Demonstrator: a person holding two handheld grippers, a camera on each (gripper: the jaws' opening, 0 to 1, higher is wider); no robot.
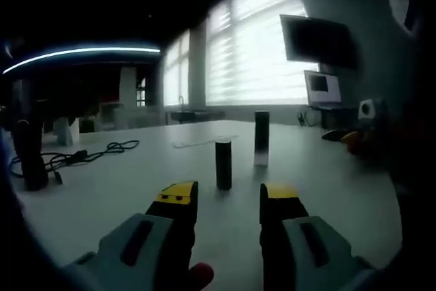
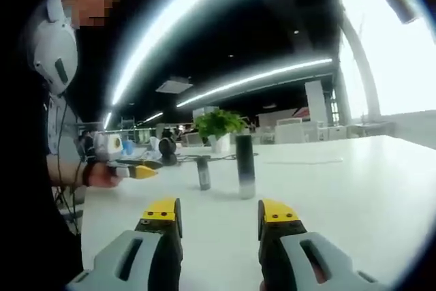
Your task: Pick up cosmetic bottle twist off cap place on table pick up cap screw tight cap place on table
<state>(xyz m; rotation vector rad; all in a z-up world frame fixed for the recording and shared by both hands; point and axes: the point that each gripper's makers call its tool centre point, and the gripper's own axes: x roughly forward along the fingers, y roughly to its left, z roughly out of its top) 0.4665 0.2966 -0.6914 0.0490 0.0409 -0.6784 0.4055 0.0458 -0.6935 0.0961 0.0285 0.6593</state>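
Left gripper view: bottle (image 1: 261,138) and cap (image 1: 223,164) stand upright; both jaws spread.

Table (image 1: 122,189): white, flat top, large. On it, upright: tall dark cosmetic bottle (image 1: 261,138) with pale base; shorter dark cap (image 1: 223,165) just beside it, apart (not touching). Toward one edge: black cable (image 1: 82,156), loosely coiled; a dark upright object (image 1: 30,155) (kind unclear). In the right gripper view, far end: potted plant (image 2: 219,127), headphones (image 2: 166,149), small clutter too blurred to name.
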